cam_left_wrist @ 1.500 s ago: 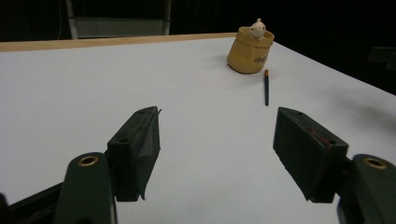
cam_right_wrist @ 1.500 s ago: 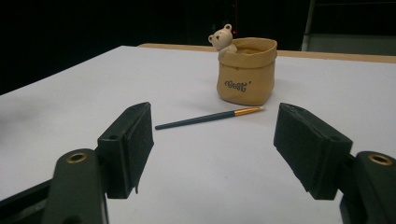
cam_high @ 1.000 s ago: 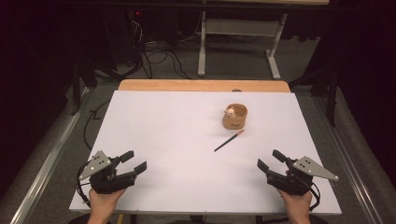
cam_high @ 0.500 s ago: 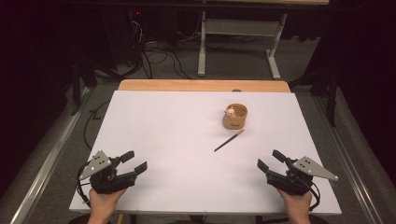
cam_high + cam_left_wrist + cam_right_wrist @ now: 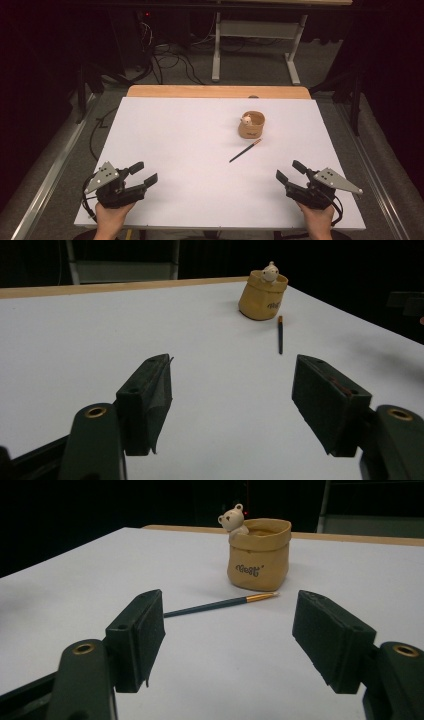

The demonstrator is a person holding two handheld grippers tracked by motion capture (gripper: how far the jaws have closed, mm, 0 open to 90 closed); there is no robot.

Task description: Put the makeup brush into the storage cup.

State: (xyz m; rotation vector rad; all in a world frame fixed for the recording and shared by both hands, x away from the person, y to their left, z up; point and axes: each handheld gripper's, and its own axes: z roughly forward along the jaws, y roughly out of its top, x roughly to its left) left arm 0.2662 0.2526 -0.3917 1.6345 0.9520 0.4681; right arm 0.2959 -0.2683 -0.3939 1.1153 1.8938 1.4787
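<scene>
A tan sack-shaped pot (image 5: pixel 251 125) (image 5: pixel 262 298) (image 5: pixel 259 554) with a small white bear (image 5: pixel 232 519) on its rim stands upright right of the table's middle. Just in front of it a dark pencil (image 5: pixel 245 150) (image 5: pixel 280 334) (image 5: pixel 220 604) with an orange-gold end lies flat on the white tabletop (image 5: pixel 185 145). My left gripper (image 5: pixel 143 173) (image 5: pixel 232 395) rests open at the near left corner, nothing between its jaws. My right gripper (image 5: pixel 291 170) (image 5: pixel 227 630) sits open at the near right, jaws apart and bare, pointed toward the pencil and pot.
A wooden strip (image 5: pixel 218 92) runs along the table's far edge. Beyond it stand grey table legs (image 5: pixel 217 50) and tangled cables (image 5: pixel 170 60) on the floor. Metal rails (image 5: pixel 47 175) flank the table on both sides.
</scene>
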